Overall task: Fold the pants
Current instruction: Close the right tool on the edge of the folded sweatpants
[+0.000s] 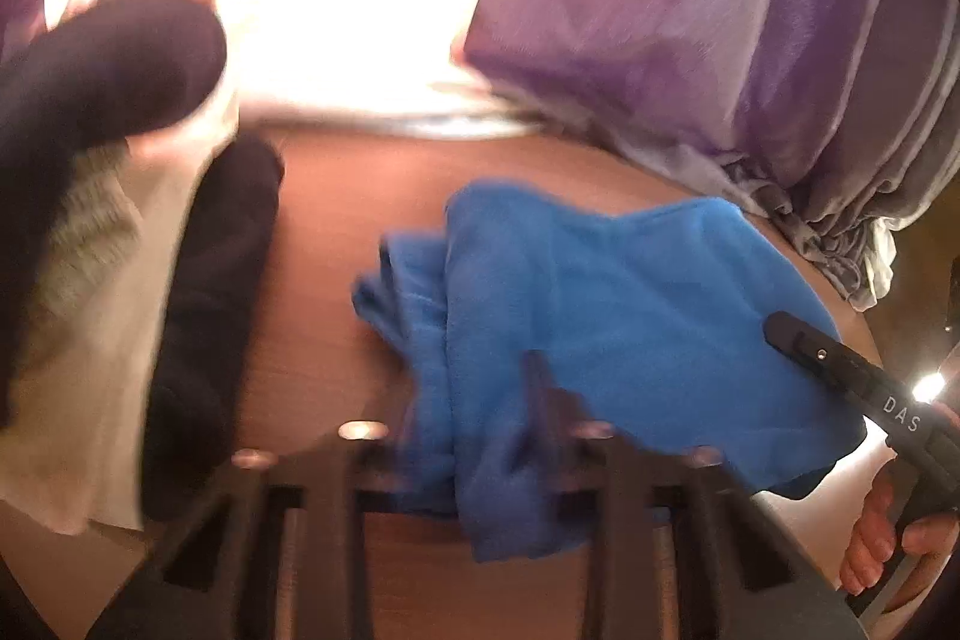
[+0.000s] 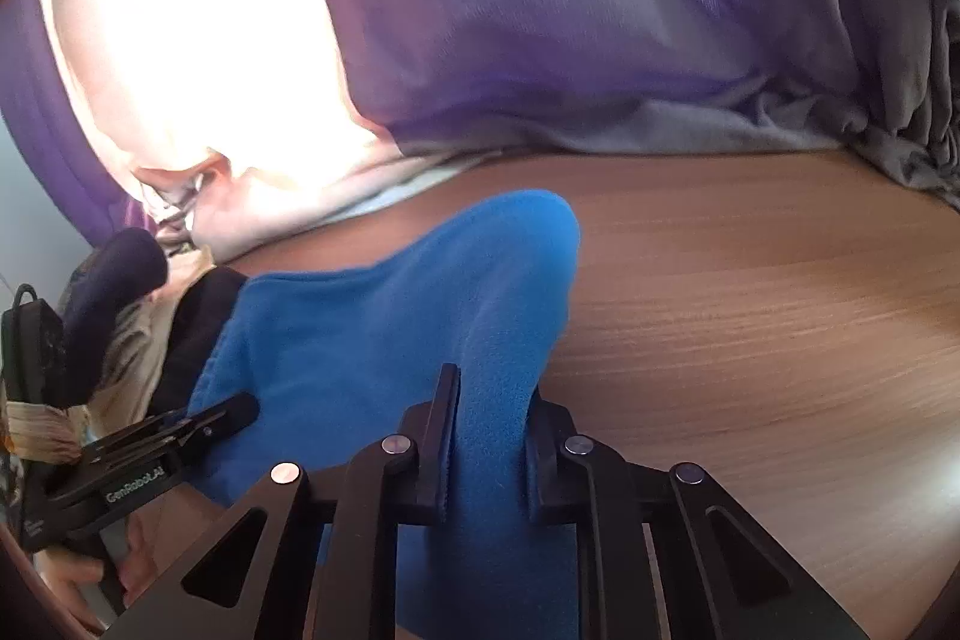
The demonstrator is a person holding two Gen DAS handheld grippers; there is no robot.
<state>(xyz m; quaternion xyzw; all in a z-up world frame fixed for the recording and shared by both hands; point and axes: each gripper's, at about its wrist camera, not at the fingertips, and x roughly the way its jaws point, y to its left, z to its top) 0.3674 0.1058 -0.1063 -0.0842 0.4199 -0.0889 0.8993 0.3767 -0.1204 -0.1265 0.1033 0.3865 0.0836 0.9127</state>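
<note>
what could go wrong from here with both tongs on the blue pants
1. The right tongs pinch only a narrow ridge of the blue pants, so the fleece could slip out mid-fold.
2. The left tongs view is motion-blurred; a fast pull may bunch the fabric.
3. The dark clothes lie close beside and could get dragged along.

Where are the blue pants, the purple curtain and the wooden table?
blue pants (image 2: 360, 340): right wrist view, on the flat middle of the fleece.
purple curtain (image 2: 540, 10): right wrist view, on its wide hanging part.
wooden table (image 2: 750, 310): right wrist view, on bare wood right of the pants.
</note>
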